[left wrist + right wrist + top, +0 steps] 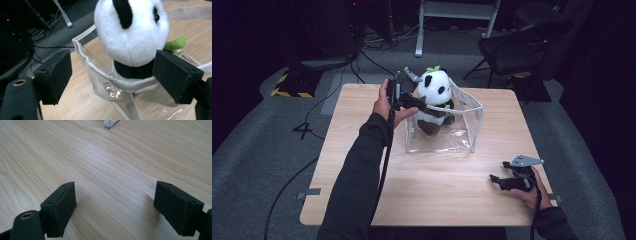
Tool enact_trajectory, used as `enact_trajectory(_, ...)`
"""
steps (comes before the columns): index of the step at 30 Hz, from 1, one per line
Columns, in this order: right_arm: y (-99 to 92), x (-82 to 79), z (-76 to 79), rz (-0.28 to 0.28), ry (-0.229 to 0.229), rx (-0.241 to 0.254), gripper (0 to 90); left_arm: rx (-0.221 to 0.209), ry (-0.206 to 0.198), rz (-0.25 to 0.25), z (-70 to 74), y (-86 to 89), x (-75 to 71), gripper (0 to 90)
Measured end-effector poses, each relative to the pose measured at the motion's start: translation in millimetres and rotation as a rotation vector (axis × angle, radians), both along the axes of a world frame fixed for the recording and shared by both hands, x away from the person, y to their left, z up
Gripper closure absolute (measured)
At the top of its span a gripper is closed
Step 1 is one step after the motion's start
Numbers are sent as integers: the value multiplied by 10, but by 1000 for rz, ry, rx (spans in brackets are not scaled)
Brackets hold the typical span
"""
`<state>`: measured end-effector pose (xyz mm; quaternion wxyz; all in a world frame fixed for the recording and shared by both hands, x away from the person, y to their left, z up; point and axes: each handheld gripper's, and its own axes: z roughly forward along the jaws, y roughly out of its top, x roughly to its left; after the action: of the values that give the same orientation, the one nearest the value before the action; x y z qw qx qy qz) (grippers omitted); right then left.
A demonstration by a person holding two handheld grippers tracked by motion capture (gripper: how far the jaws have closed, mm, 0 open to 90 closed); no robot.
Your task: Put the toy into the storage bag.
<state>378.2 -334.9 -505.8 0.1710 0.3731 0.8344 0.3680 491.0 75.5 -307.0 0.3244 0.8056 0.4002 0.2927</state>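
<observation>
Panda (131,32) sits in the clear bag (464,127) just ahead of my left gripper (112,75), jaws wide and holding nothing with the bag's rim between them, so next I judge I close on that rim, while my right gripper (115,205) rests open and empty.

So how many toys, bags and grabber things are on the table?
Toy panda: 1
Clear bag: 1
Grippers: 2, the left gripper at the panda, the right gripper near the table edge
Total: 4
</observation>
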Motion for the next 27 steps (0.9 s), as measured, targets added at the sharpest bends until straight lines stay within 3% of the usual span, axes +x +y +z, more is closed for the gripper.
enact_trajectory(11,0,0,0,0,0,0,179,-3,-12,9,29,185,-95,165)
enact_trajectory(23,0,0,0,0,0,0,179,-2,-12,27,-46,416,-195,166)
enact_trajectory(27,0,0,0,0,0,0,179,16,-4,31,-80,471,-226,165)
